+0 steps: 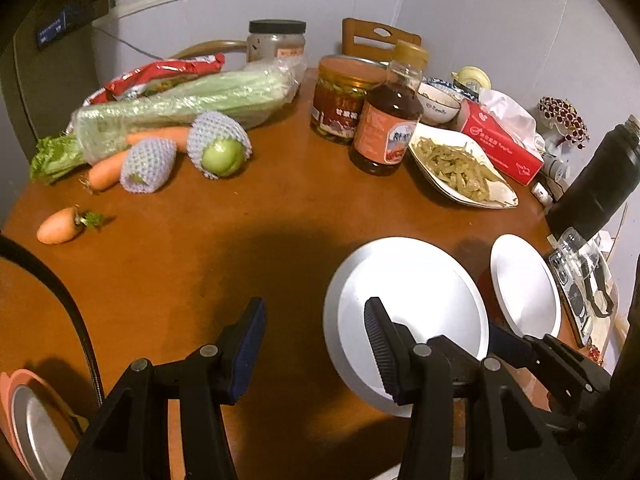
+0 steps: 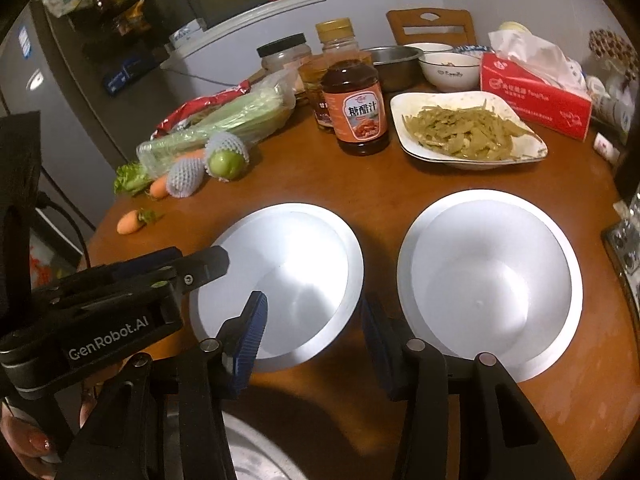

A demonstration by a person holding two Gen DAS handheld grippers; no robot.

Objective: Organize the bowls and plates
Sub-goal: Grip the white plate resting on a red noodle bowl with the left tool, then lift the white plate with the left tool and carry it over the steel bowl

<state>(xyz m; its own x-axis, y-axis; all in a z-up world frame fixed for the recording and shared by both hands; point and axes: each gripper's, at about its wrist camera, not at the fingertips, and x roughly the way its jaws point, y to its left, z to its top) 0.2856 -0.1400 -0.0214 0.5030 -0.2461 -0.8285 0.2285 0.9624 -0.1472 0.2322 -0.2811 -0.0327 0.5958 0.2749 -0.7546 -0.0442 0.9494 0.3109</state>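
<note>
- The left gripper [image 1: 316,344] hangs over the near part of the round wooden table [image 1: 224,216], its jaws spread wide with nothing between them; its right finger overlaps the rim of the nearer metal plate [image 1: 416,312] in the left wrist view, though contact cannot be told.
- The right gripper [image 2: 316,344] is likewise released, fingers apart and holding nothing, poised above the table edge between the two plates.
- From the right wrist camera, the left metal plate [image 2: 296,272] and the right metal plate [image 2: 492,292] lie side by side, flat on the wood, apart from each other by a strip of bare table.
- The left gripper's body (the lettering "GenRobot.AI" shows on it) reaches in from the left of the right wrist view, its tip over the left plate's rim.
- Behind the plates sits a white dish of green shredded vegetables [image 2: 468,132], with a sauce bottle [image 2: 356,112] just to its left and a red tissue box [image 2: 536,96] to its right.
- A white bowl [image 2: 450,70] stands further back, near a steel basin [image 2: 394,64].
- Celery in plastic wrap [image 1: 180,108], carrots [image 1: 60,228] and a green fruit in foam netting [image 1: 222,152] lie on the far left of the table.
- Another metal plate on a pink one [image 1: 32,428] shows at the lower left edge of the left wrist view.
</note>
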